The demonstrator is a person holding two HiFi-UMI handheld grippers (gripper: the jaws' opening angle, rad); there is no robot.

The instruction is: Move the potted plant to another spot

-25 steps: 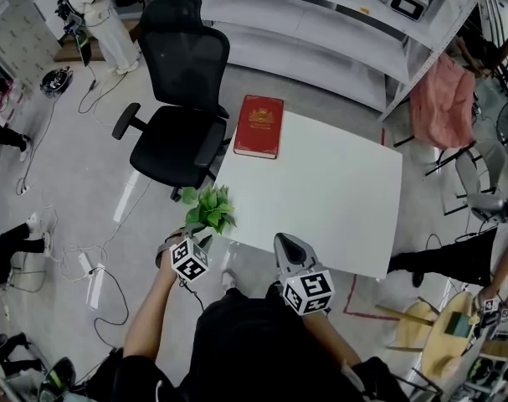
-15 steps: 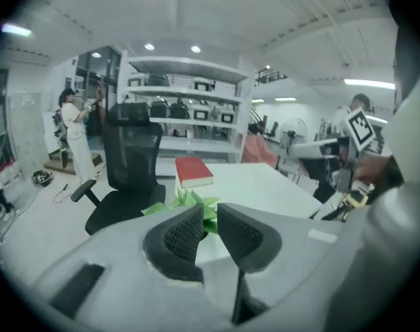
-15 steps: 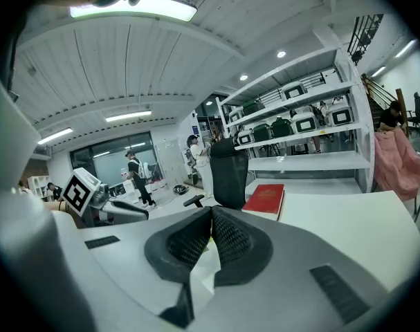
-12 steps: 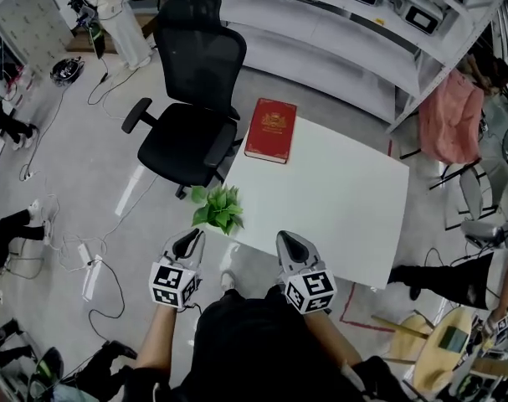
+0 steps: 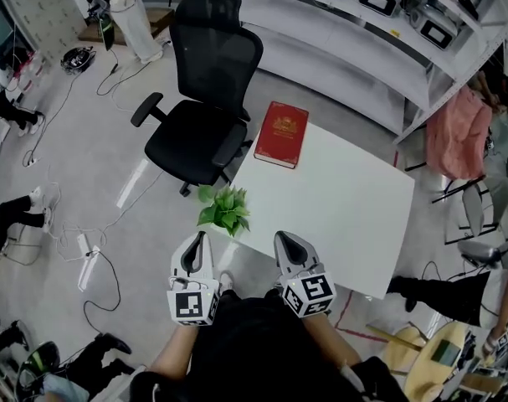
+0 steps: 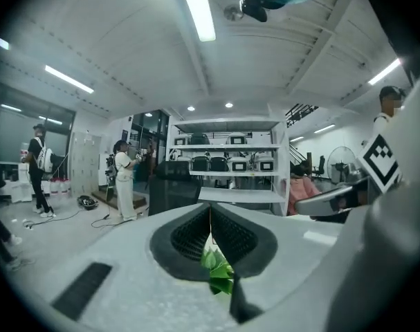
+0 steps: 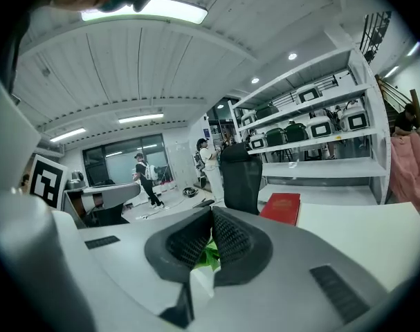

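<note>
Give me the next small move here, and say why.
Probably open the left gripper and ease it forward to the plant. Its jaws have just been closing on nothing and now meet; the right gripper is shut too. The plant stands free at the table's near left corner, closer to the left gripper.

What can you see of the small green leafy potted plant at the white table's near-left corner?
The small green leafy potted plant is a compact cluster of bright green, broad, pointed leaves. It stands upright at the near-left corner of the white square table, and its foliage spills over the left edge. In the head view the leaves hide the pot. Only the table seems to touch it. The left gripper and right gripper sit short of it, jaws together.
</note>
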